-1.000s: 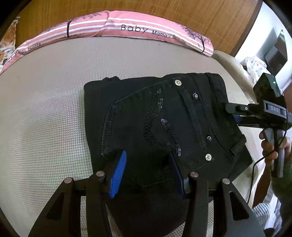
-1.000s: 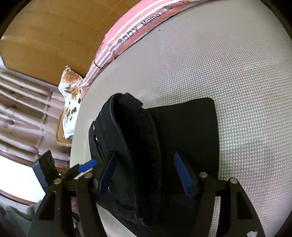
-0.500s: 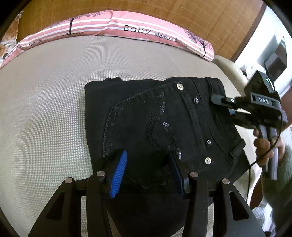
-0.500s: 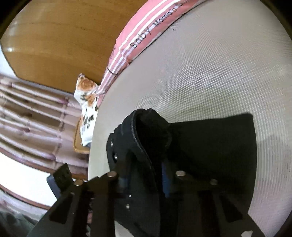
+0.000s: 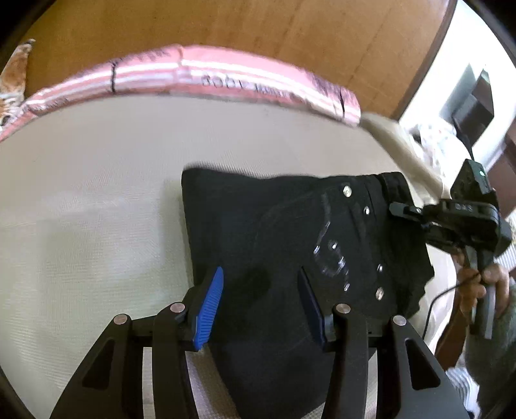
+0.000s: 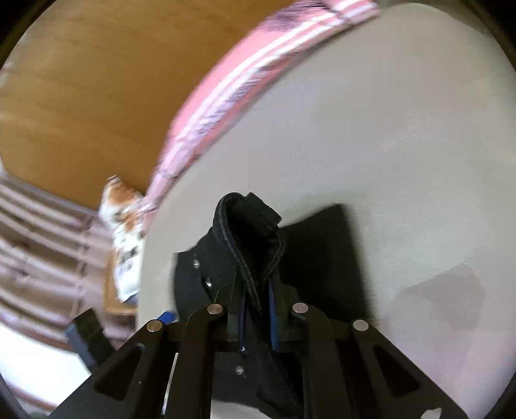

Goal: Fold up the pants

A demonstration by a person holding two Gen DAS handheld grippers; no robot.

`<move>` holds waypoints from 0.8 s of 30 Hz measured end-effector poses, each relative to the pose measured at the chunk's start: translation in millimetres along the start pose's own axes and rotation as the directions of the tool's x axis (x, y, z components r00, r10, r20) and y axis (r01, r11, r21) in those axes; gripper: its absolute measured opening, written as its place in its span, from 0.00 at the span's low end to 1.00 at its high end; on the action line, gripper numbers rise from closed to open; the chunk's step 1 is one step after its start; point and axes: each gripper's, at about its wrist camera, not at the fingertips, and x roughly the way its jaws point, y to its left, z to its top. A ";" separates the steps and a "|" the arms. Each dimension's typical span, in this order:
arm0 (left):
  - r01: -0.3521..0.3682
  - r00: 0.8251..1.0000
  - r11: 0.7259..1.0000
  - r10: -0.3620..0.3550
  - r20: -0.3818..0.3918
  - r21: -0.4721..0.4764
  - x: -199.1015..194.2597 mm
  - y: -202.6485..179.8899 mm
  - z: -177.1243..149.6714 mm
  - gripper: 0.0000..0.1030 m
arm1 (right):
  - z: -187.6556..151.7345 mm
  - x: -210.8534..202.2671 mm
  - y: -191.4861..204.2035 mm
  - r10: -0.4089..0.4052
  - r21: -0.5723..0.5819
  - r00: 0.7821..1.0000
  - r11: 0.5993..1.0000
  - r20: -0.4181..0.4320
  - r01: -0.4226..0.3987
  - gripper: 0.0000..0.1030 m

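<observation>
Black folded pants [image 5: 290,225] with rivets and a sequined pocket lie on the beige mattress [image 5: 96,209]. My left gripper [image 5: 260,274] stands open at their near edge, and the dark cloth lies flat between its blue pads. On the right, my right gripper [image 5: 396,211] bites the waistband end. In the right wrist view its jaws [image 6: 258,290] are closing, with the doubled waistband [image 6: 248,219] pinched between the pads and lifted off the rest of the pants [image 6: 322,258].
A pink striped pillow [image 5: 225,80] lies along the wooden headboard [image 5: 258,29] at the far side. A person's hand [image 5: 483,283] holds the right gripper's handle by the bed's right edge. A patterned cushion [image 6: 122,225] lies past the pillow's end.
My right gripper went from open around the waistband to pinched on it, then rose and rolled, lifting that end. The left gripper kept its gap and place.
</observation>
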 end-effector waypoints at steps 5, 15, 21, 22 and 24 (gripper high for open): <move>-0.068 0.994 0.995 0.074 -0.077 0.075 29.0 -3.0 -13.0 0.48 | -0.5 7.7 -11.7 -0.050 0.011 0.998 0.999 -0.023 0.050 0.40; -0.067 0.993 0.994 0.075 -0.093 0.088 14.3 -12.1 -14.8 0.48 | -38.1 -28.0 -2.4 -0.088 -0.027 0.996 0.996 -0.021 0.088 0.40; -0.030 0.994 0.989 0.045 -0.098 0.148 5.2 -31.2 -27.1 0.48 | -65.2 -37.6 0.4 -0.119 -0.062 0.993 0.991 0.003 0.119 0.16; -0.033 0.994 0.987 0.049 -0.100 0.156 5.7 -34.3 -28.9 0.48 | -66.5 -39.7 2.1 -0.119 -0.063 0.993 0.991 0.010 0.120 0.14; -0.030 0.994 0.986 0.047 -0.101 0.163 4.4 -37.9 -30.4 0.48 | -69.1 -49.9 7.1 -0.101 -0.055 0.994 0.993 0.037 0.103 0.11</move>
